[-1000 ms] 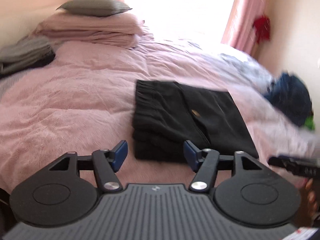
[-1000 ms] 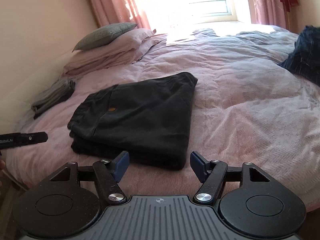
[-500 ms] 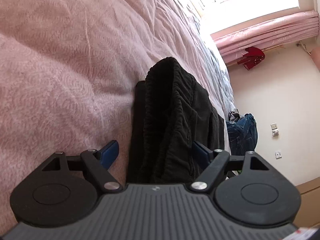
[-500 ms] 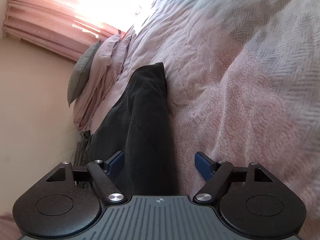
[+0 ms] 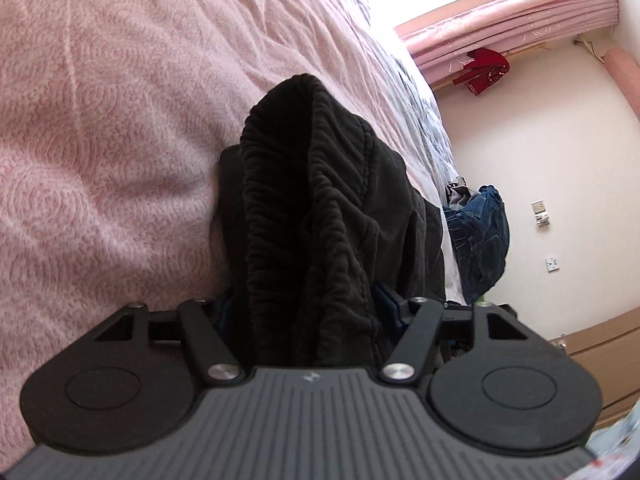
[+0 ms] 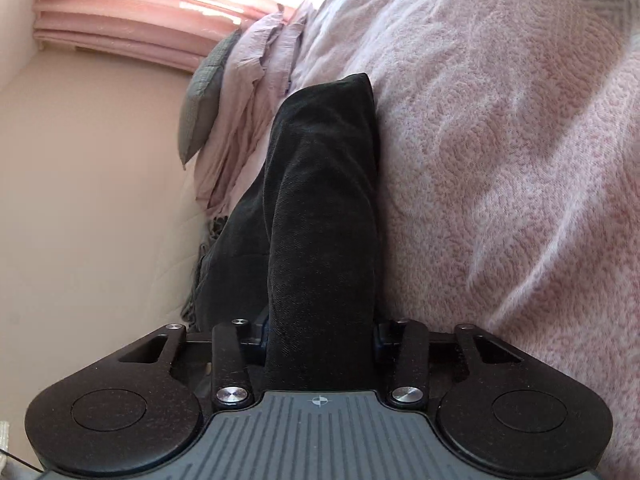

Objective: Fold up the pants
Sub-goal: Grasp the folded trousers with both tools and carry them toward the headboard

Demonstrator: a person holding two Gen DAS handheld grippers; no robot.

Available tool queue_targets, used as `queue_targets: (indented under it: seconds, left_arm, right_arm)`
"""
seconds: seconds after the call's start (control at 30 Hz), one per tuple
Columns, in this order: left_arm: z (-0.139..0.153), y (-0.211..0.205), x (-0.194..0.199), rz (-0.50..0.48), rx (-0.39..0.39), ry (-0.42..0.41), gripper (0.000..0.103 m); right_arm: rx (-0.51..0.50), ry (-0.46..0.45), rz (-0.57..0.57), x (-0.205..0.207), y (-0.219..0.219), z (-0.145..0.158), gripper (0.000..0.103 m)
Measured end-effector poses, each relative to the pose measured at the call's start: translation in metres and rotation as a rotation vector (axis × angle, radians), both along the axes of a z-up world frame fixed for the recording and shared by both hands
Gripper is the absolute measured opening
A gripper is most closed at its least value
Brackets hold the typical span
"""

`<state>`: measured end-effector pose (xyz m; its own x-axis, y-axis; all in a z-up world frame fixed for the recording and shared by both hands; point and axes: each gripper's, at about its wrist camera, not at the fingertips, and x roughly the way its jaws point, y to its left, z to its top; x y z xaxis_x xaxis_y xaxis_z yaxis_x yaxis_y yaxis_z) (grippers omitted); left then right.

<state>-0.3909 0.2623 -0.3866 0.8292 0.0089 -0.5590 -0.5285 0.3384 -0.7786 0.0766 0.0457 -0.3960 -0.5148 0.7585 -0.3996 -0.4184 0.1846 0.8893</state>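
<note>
My left claw (image 5: 306,300) has the folded black pants (image 5: 320,208) between its two fingers, at the end with the gathered, ribbed waistband. Its jaws are closing, and the blue pads already sit tight against the thick stack of cloth on both sides, so I am holding the bundle there. My right claw (image 6: 318,330) is at another edge of the same pants (image 6: 320,200), where the cloth is smooth and folded over; its jaws are closing too, and the fold fills the whole gap between the fingers, which press on it.

The pants stretch straight ahead of each claw, lying on the pink bedspread (image 5: 120,120). Ahead of my left claw and off to its right, past the bed, a heap of blue denim (image 5: 480,240) lies by the wall, with pink curtains (image 5: 520,20) and something red (image 5: 484,70) hanging further beyond. Ahead of my right claw, to its left, a grey pillow (image 6: 204,96) rests on pink pillows (image 6: 256,92).
</note>
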Motion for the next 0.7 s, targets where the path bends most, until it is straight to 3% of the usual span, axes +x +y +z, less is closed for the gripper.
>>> queue_targets:
  seconds: [0.1, 0.2, 0.37, 0.53, 0.7]
  left_arm:
    - [0.008, -0.005, -0.001, 0.054, -0.025, 0.007, 0.048]
    - [0.030, -0.011, -0.003, 0.104, -0.048, 0.018, 0.043]
    - [0.103, -0.012, -0.029, 0.243, -0.061, -0.017, 0.042]
    - [0.176, 0.006, -0.074, 0.421, -0.006, -0.021, 0.042]
    - [0.204, 0.050, -0.160, 0.619, 0.026, -0.004, 0.042]
  right_arm:
    - [-0.068, -0.045, 0.004, -0.003, 0.004, 0.023, 0.031]
    - [-0.114, -0.111, 0.029, -0.006, 0.014, 0.066, 0.026]
    - [-0.113, -0.144, 0.129, -0.011, 0.065, 0.152, 0.025]
    - [-0.074, -0.137, 0.292, -0.046, 0.175, 0.213, 0.025]
    - [-0.026, -0.126, 0.477, -0.136, 0.308, 0.230, 0.025]
